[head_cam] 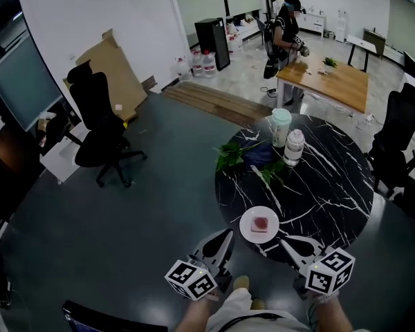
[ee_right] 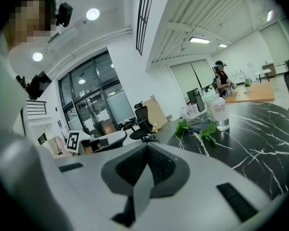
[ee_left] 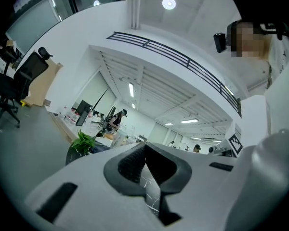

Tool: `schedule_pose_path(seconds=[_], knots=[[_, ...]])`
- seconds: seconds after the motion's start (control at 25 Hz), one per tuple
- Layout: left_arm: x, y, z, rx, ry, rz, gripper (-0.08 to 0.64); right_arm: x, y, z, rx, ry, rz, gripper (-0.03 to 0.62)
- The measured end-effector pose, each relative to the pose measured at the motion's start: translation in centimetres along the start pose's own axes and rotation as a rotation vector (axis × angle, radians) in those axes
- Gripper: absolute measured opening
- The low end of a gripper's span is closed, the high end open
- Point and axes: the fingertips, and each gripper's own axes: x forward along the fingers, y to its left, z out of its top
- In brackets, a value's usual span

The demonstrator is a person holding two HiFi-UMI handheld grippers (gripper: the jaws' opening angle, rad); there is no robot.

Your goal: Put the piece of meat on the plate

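already the job looks finished, going by how things lie. the round black marble table (head_cam: 332, 185) fills the right middle of the head view, with a pale cup (head_cam: 281, 126), a clear bottle (head_cam: 293, 146) and some green leaves (head_cam: 232, 154) grouped at its far side. at the near edge, well apart from those, sits a small white plate (head_cam: 243, 228), and the piece of meat (head_cam: 261, 223) lies flat on it, a pinkish, squarish slab roughly in the plate's middle. it is too small here to give it a clear long axis.

the left gripper (head_cam: 225, 237) and the right gripper (head_cam: 287, 244) are held just off the table's near edge, one on each side of the plate, tips angled inward toward it. the meat lies ahead of both and between them; neither hand is clearly nearer, though the right tip looks a shade closer to the plate's rim. neither touches plate or meat.

in the left gripper view the two dark pads (ee_left: 130, 162) meet along a line with nothing pinched. in the right gripper view the pads (ee_right: 166, 165) are likewise pressed together and empty, with the marble table off to the right.

as a judgement: if any further move were needed, it would be a short reach forward and inward, and the jaws would have to spread first.
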Motion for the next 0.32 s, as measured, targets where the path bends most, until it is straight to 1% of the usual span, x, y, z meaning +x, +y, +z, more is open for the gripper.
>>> schedule_pose_path(seconds=[0.16, 0.32], knots=[[0.24, -0.16, 0.31, 0.002, -0.003, -0.009, 0.009, -0.15, -0.25, 0.19, 0.015, -0.007, -0.008, 0.011], [0.32, 0.13, 0.30, -0.003, 0.003, -0.002, 0.009, -0.14, -0.55, 0.03, 0.029, -0.004, -0.012, 0.011]])
